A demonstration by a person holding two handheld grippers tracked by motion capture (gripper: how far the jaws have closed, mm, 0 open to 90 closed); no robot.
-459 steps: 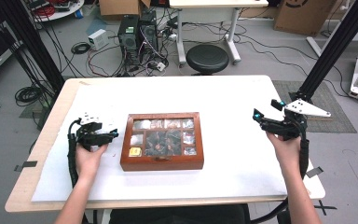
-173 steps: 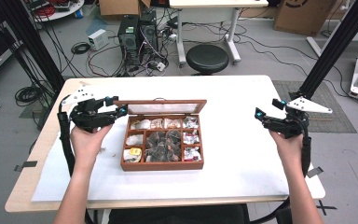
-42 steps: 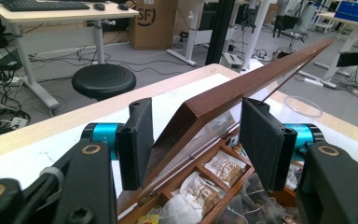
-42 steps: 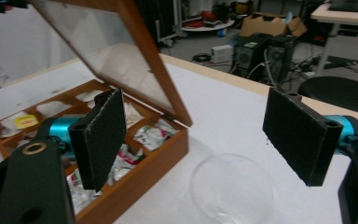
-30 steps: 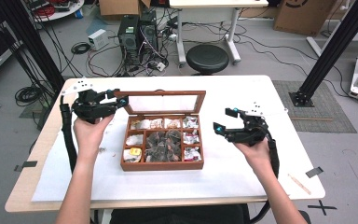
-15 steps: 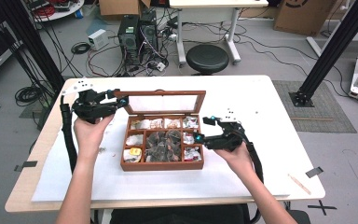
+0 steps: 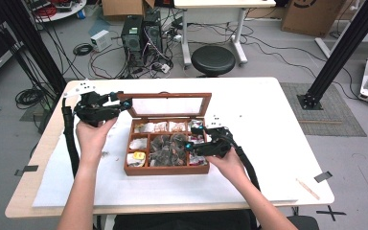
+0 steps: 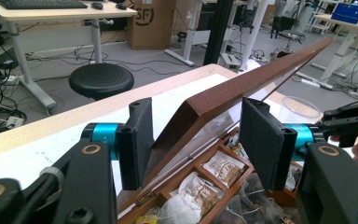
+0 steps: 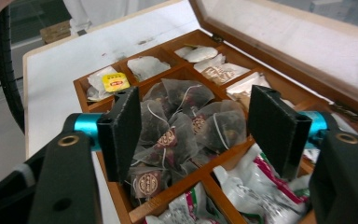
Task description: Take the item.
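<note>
1. The left gripper (image 7: 124,103) is clenched on the near-left corner of the glass-paned wooden lid (image 8: 242,88), propping it upright over the brown wooden compartment box (image 7: 165,169) at the middle of the white table (image 7: 263,115).
2. The right gripper (image 9: 193,135) has its jaws apart with nothing gripped; they have just been closing. It hovers over the box's right side.
3. The pile of translucent pyramid tea bags (image 9: 182,126) lies in the central compartment, directly ahead of and below the right jaws, between them but, as far as I can tell, untouched.
4. Risk: the bags sit heaped with strings and tags crossing, so a pinch may lift several at once or drag one by its string.
5. Risk: the jaws stand wide beside the wooden dividers, so a pad could catch a divider and jolt the box.
6. Risk: if the left grip slips on the narrow lid edge, the lid would probably fall onto the right gripper.
</note>
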